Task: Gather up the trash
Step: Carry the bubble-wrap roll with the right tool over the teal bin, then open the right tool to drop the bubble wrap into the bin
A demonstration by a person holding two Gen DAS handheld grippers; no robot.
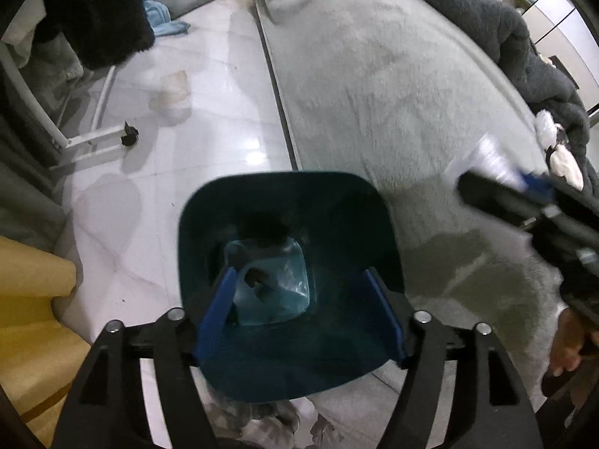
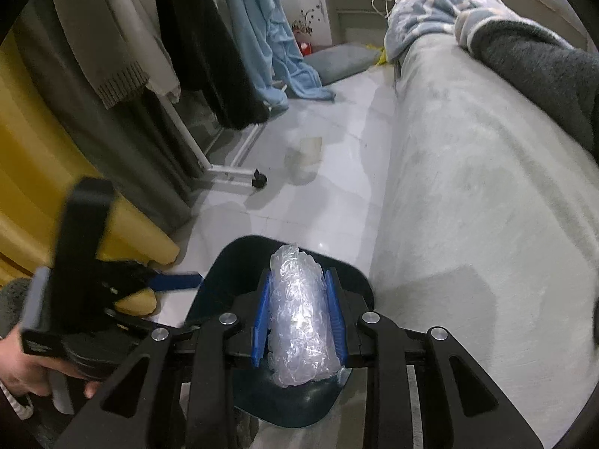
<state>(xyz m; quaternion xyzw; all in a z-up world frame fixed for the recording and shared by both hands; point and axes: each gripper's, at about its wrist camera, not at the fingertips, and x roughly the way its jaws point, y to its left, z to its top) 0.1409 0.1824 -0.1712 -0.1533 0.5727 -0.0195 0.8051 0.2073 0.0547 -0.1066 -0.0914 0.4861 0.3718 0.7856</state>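
The big grey bed [image 1: 393,86] is taking up most of the room on one side. Its fuzzy cover is hanging down to the shiny white floor [image 1: 209,112]. A dark grey blanket [image 2: 539,71] is lying on top of the bed. Across the floor, coats and a blue towel [image 2: 262,30] are hanging from a white rack on wheels [image 2: 232,172]. Something yellow [image 2: 33,172] is sitting beside the rack.

A dark teal trash bin [image 1: 262,224] is standing on the floor, right beside the bed. A little bit of trash [image 1: 269,280] is lying at its bottom.

The left claw [image 1: 299,307] is pointing down into the bin. Its blue fingers [image 1: 219,314] are spread apart, and nothing is between them. They are not squeezing anything.

The right claw [image 2: 297,318] is clenched on a wad of clear crinkly plastic [image 2: 299,321]. The blue pads [image 2: 260,321] are pressing on both sides of the wad. The wad is hanging just above the open top of the bin, in the right wrist view.

A hand [image 2: 22,378] is holding the left claw's handle.
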